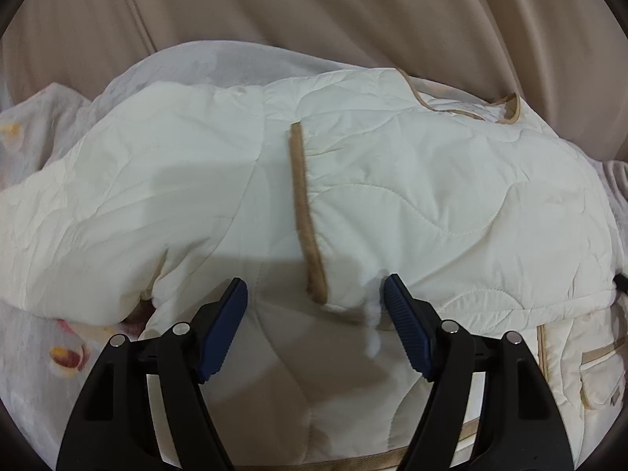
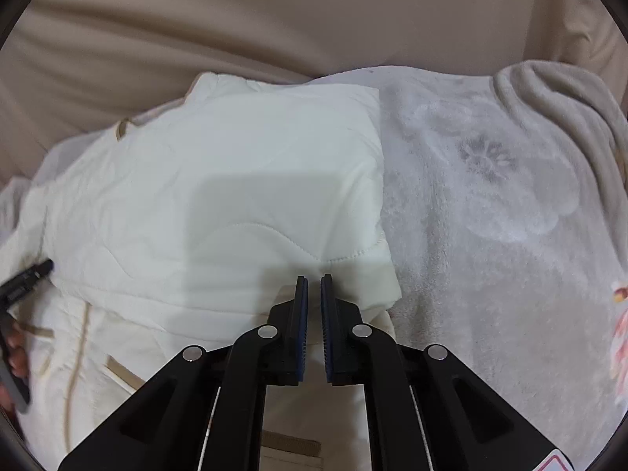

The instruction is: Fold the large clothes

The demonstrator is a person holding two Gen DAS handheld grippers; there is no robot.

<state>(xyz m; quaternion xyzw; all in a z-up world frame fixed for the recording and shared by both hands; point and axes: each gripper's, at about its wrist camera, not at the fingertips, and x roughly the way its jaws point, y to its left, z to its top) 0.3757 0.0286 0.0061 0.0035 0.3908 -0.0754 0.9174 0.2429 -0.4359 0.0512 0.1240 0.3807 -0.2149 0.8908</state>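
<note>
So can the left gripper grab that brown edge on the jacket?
Probably yes. The left gripper is open, and the brown edge of the jacket lies on top, ending between its fingers, with nothing covering it.

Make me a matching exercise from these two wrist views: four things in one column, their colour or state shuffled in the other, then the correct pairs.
Things:
1. left gripper
2. right gripper
3. quilted jacket
4. fleece blanket

States:
A. pale grey with a flower pattern
B. jaws shut, nothing between the pads
C. cream with tan trim
D. jaws wide open over the cloth

Pairs: 1-D, 2-B, 3-C, 4-A
</note>
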